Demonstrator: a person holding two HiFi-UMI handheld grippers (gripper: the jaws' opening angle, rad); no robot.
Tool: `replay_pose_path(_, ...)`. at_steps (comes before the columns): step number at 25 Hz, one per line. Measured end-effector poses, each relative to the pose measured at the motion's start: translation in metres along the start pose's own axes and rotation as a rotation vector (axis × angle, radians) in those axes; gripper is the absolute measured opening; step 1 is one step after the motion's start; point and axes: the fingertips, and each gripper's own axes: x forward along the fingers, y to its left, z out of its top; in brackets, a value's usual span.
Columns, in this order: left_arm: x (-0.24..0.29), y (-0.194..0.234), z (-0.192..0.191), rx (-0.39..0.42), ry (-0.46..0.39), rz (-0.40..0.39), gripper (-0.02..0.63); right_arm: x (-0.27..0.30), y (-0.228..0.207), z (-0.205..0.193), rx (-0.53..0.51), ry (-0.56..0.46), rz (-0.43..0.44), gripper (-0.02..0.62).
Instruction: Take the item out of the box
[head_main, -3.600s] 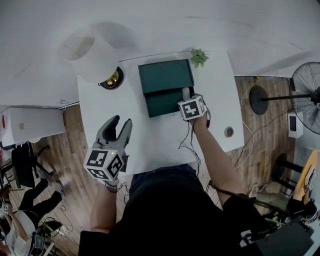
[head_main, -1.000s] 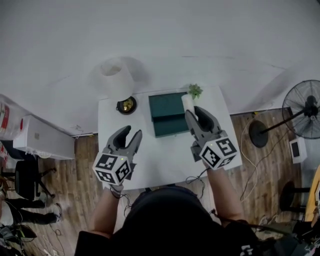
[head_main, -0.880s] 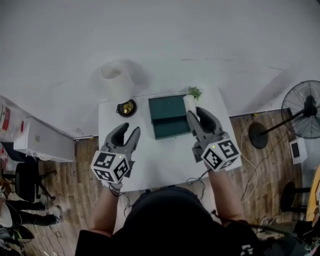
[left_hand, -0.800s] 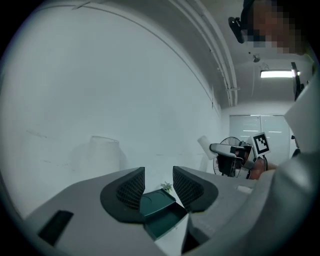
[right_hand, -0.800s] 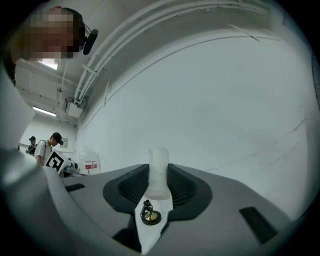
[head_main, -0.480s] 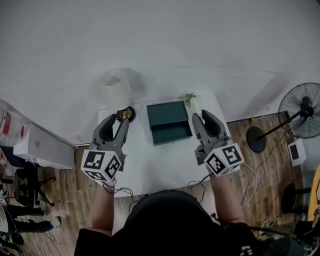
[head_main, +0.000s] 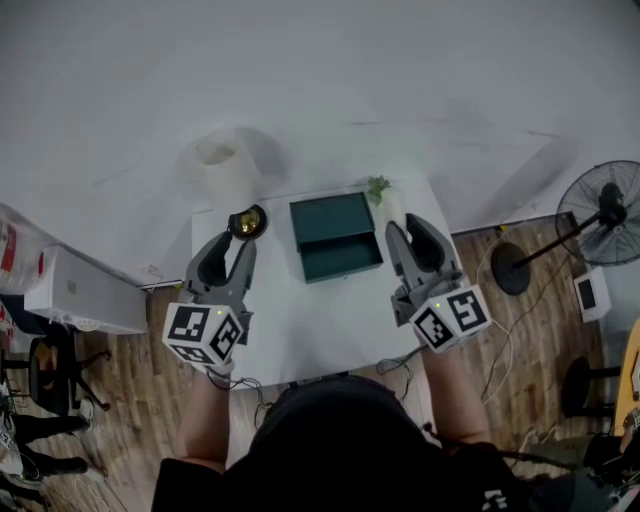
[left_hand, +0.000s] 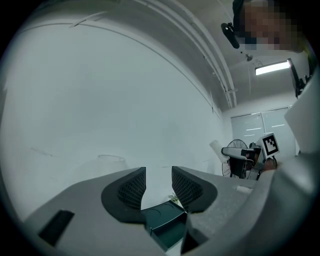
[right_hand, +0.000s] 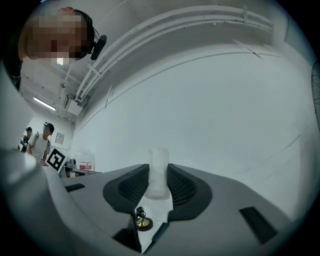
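Observation:
A dark green box (head_main: 335, 238) lies open on the white table (head_main: 320, 330), also seen below the jaws in the left gripper view (left_hand: 162, 222). My right gripper (head_main: 408, 232) is held above the table's right side, shut on a white translucent cylinder (head_main: 393, 208). In the right gripper view that cylinder (right_hand: 159, 172) stands upright between the pads (right_hand: 180, 186). My left gripper (head_main: 228, 252) hovers over the table's left side, open and holding nothing; in its own view the gap (left_hand: 158, 185) between the jaws is bare.
A lamp with a white shade (head_main: 222, 165) and brass base (head_main: 247, 220) stands at the table's back left. A small green plant (head_main: 377, 187) sits behind the box. A standing fan (head_main: 605, 210) is on the floor at right, a white cabinet (head_main: 70, 290) at left.
The right gripper has lifted the white cylinder out of the box. Over the last second both grippers drew apart, the left toward the lamp, the right holding its grip.

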Motion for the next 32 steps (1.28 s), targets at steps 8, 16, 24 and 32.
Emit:
replay_pose_path(8,0.0,0.001,-0.005,-0.008,0.015,0.006,0.16,0.001,0.001,-0.003,0.013,0.0,0.01,0.121)
replay_pose_path(16,0.003,-0.003,-0.006,-0.015,0.02,-0.002,0.158,0.001,-0.001,0.003,0.011,-0.01,0.017,0.121)
replay_pose_path(24,0.005,-0.005,-0.01,-0.017,0.034,-0.004,0.158,0.001,-0.001,0.004,0.003,-0.01,0.021,0.121)
replay_pose_path(32,0.009,-0.006,-0.016,-0.022,0.047,-0.007,0.158,0.002,-0.003,0.001,0.009,-0.005,0.021,0.121)
